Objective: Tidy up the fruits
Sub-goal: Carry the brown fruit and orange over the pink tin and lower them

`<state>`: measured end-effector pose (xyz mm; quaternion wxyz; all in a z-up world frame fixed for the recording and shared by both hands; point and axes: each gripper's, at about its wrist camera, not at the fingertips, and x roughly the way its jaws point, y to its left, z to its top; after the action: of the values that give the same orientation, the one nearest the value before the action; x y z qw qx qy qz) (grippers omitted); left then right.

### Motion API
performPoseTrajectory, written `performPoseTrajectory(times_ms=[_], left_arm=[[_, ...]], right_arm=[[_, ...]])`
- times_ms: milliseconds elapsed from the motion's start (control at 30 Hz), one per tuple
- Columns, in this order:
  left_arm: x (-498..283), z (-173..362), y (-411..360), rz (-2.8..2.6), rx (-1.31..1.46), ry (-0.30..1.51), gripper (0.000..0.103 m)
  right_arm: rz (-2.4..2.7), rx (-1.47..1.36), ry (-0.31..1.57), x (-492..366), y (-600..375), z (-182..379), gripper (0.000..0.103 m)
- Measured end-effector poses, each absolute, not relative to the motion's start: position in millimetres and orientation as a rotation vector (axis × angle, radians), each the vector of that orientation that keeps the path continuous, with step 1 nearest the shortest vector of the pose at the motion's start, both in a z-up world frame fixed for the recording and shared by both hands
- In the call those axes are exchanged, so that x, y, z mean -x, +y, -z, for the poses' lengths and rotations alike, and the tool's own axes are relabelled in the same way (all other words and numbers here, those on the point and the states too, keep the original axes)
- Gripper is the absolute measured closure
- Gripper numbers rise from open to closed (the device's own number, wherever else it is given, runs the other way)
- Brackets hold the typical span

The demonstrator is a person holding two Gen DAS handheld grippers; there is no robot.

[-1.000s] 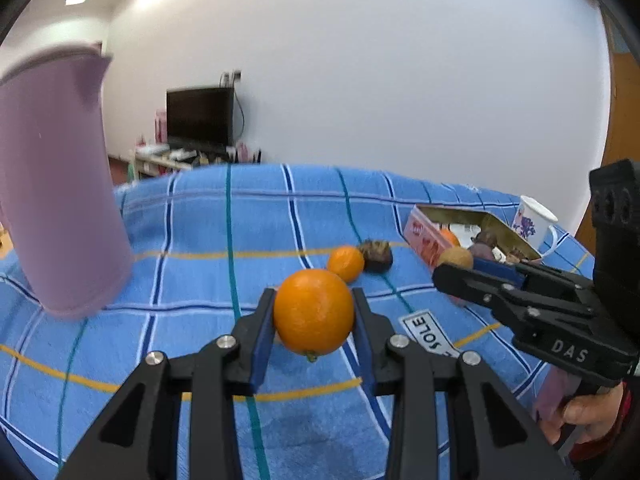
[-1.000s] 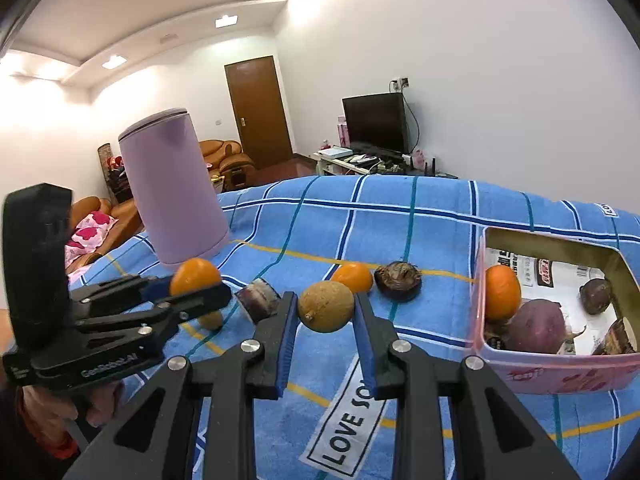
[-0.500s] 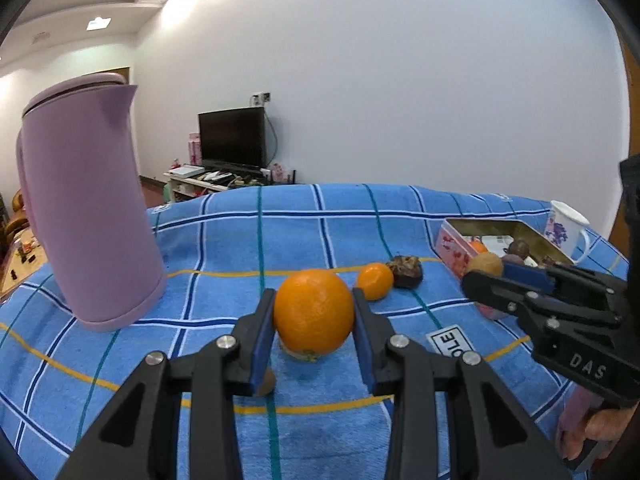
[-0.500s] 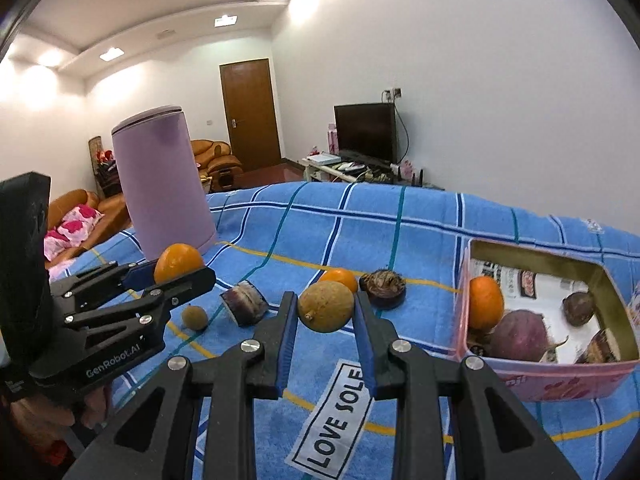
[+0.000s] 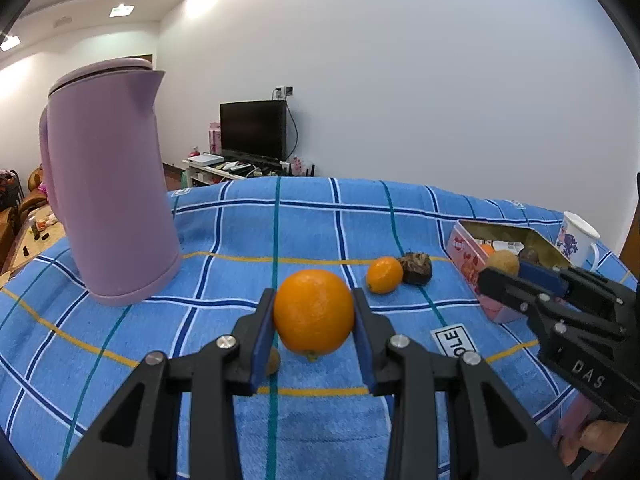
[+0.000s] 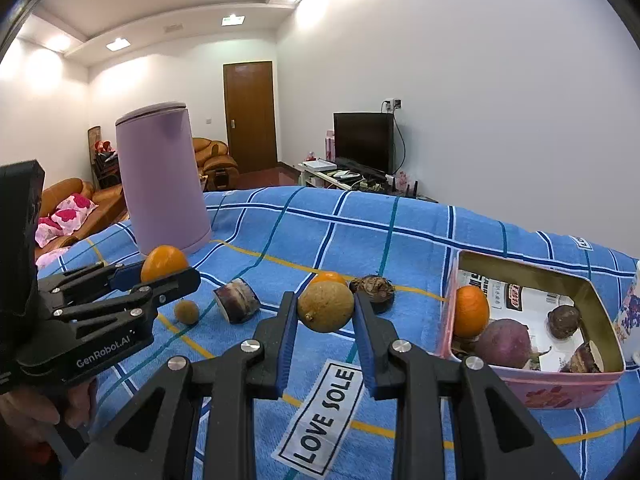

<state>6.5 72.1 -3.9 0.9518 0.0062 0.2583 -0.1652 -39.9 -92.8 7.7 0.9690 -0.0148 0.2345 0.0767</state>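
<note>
The left gripper (image 5: 314, 316) pinches a large orange (image 5: 313, 311) at its widest girth, low centre of the left wrist frame, lifted clear of the blue checked cloth (image 5: 224, 240). The right gripper (image 6: 325, 307) likewise pinches a tan round fruit (image 6: 326, 306) across its middle, centre of the right wrist frame. Both fruits look firm and rounded, fairly light; smooth skins could roll between the flat pads, so a hold across the equator, as now, seems the safest, with modest pressure to avoid bruising.

The pink tin (image 6: 556, 390) sits at lower right of the right view, already holding an orange and dark roots, with bare floor towards its far side. Its raised rim is the edge to clear; fruit should probably go in from above. Loose on the cloth in mid-frame lie a small orange (image 5: 384, 275), a dark bulb (image 5: 417, 267), a cut purple piece (image 6: 237, 300) and a small brown fruit (image 6: 186, 312). The tall purple kettle (image 5: 108, 212) at left and the mug (image 5: 576, 240) just beyond the tin bound the room; the two grippers are close, so they could collide
</note>
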Motion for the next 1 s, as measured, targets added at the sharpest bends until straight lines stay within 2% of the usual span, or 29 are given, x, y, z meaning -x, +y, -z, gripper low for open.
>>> performPoseTrajectory(times_ms=[1000], left_arm=[[17.1, -7.7, 11.7, 0.414, -0.056, 0.527, 0.065]], right_arm=[[-0.110, 0.041, 0.442, 69.4, -149.8, -16.8, 0.073]])
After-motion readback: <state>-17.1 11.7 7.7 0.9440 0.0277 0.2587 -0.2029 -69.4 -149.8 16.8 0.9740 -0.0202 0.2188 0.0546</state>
